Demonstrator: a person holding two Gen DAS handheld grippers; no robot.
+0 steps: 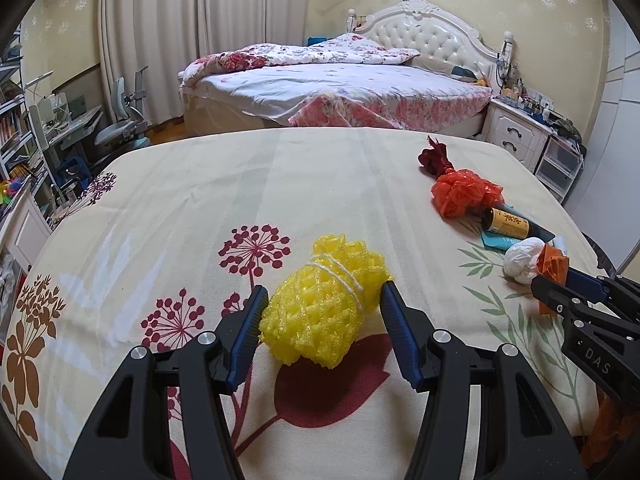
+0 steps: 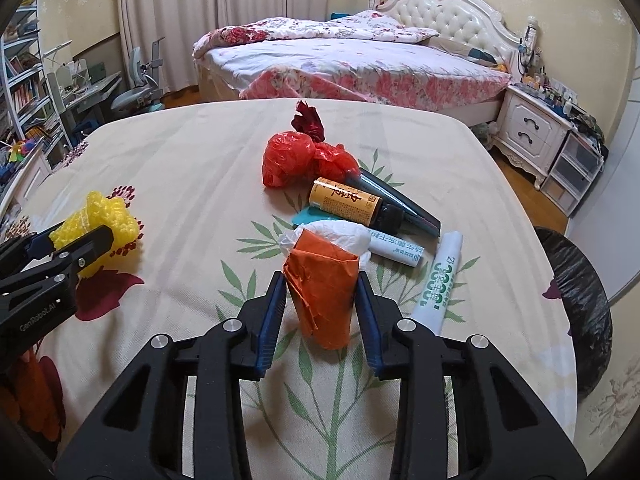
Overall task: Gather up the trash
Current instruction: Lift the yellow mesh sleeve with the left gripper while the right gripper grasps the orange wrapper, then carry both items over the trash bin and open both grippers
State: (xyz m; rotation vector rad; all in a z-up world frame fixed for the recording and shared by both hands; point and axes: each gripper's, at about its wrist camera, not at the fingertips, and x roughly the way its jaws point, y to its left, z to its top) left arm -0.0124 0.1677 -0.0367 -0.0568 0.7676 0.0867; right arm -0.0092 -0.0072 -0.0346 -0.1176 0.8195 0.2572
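Note:
A yellow foam net bundle [image 1: 324,304] tied with white string lies on the floral tablecloth [image 1: 200,200]. My left gripper [image 1: 323,300] stands around it, pads touching both sides. The bundle also shows in the right wrist view [image 2: 100,224]. My right gripper [image 2: 322,284] is shut on a crumpled orange paper [image 2: 324,296], also seen in the left wrist view [image 1: 552,266]. Behind it lie a white plastic wad [image 2: 340,236], a yellow-labelled bottle [image 2: 348,202], a red plastic bag [image 2: 292,158] and white tubes [image 2: 438,280].
A dark red wrapper [image 2: 308,118] lies behind the red bag. A black bin bag [image 2: 576,304] sits off the table's right edge. A bed [image 1: 340,84], a nightstand [image 1: 516,132] and a desk with chair [image 1: 120,128] stand beyond the table.

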